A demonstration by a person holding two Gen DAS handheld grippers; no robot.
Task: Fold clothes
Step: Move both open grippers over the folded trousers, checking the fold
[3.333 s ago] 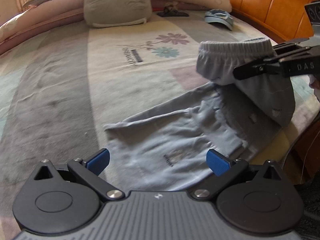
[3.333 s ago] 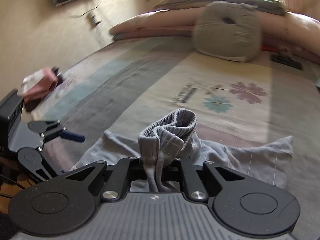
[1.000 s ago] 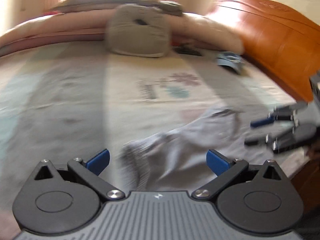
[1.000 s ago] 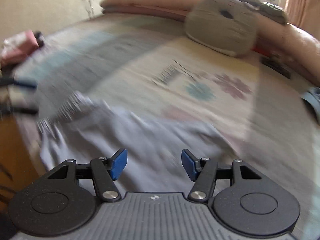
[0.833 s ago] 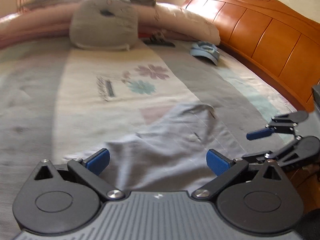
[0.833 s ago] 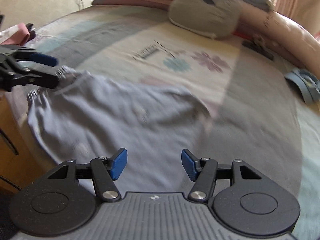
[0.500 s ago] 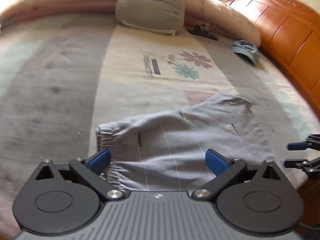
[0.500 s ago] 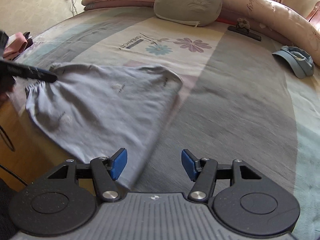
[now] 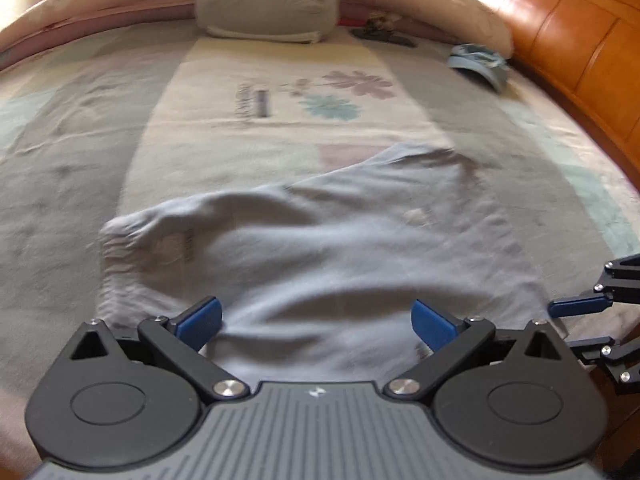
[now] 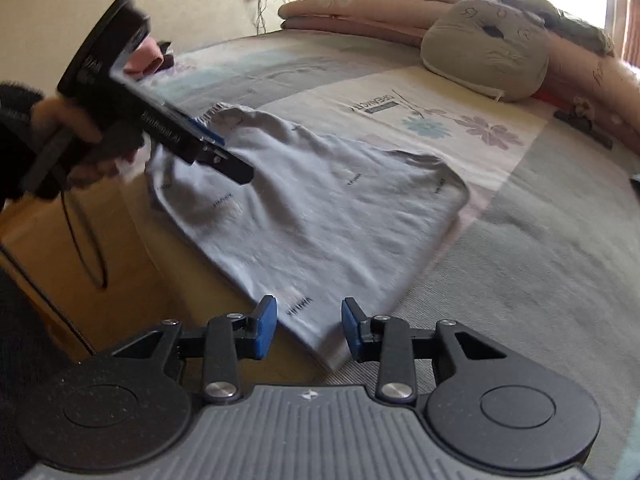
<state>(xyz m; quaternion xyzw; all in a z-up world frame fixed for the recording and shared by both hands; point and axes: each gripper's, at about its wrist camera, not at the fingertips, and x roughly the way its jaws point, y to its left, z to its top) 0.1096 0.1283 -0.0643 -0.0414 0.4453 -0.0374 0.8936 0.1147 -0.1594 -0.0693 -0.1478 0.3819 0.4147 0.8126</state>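
Observation:
A grey garment (image 9: 340, 248) lies folded and spread near the bed's front edge, its elastic waistband (image 9: 116, 240) at the left in the left wrist view. My left gripper (image 9: 316, 322) hovers open just above the garment's near part, holding nothing. In the right wrist view the garment (image 10: 320, 208) runs diagonally. Its near corner lies between the blue pads (image 10: 266, 328) of my right gripper (image 10: 308, 328), which is open with a narrow gap. A hand holds the left gripper (image 10: 230, 158) over the waistband end. The right gripper (image 9: 568, 324) shows at the right edge.
A grey cat-face cushion (image 9: 272, 0) and rolled pink quilts (image 10: 360, 12) lie at the back of the bed. A blue cap (image 9: 480, 64) sits near the wooden headboard (image 9: 580, 48). The bed's wooden side (image 10: 120, 264) drops away just below the garment.
The right gripper let go of the waistband, swung to the garment's near corner, and its fingers have narrowed. The garment now lies flat. The left gripper moved in closer over it.

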